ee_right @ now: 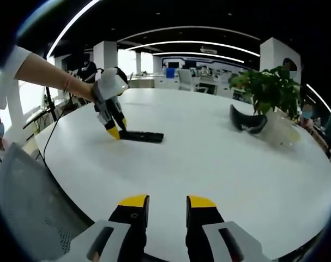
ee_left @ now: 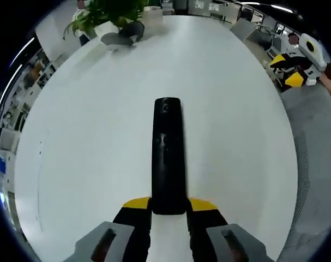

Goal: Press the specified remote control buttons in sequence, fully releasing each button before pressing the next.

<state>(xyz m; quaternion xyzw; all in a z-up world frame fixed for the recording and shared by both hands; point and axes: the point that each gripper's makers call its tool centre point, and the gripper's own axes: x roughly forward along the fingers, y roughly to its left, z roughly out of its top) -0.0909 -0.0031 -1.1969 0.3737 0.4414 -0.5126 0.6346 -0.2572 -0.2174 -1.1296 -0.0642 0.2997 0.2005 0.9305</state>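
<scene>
On the white round table (ee_left: pixel 89 136), seen in the left gripper view, the black remote control (ee_left: pixel 167 155) lies lengthwise, running straight away from the camera. The left gripper (ee_left: pixel 168 206) has its yellow-tipped jaws closed on the remote's near end, one jaw at each side. At the far edge sit a potted plant (ee_left: pixel 108 13) and a dark headset (ee_left: pixel 124 33). The right gripper (ee_left: pixel 296 63) shows at the upper right, off the table's edge.

In the right gripper view, the right gripper (ee_right: pixel 167 204) hangs above the table's near edge, jaws slightly parted and empty. Across the table (ee_right: pixel 209 164), a person's bare arm (ee_right: pixel 45 73) reaches in from the left, holding the left gripper (ee_right: pixel 113 123) angled downward, its tip at the end of the remote control (ee_right: pixel 143 136). The plant (ee_right: pixel 269 90) and headset (ee_right: pixel 248 121) sit to the right.
</scene>
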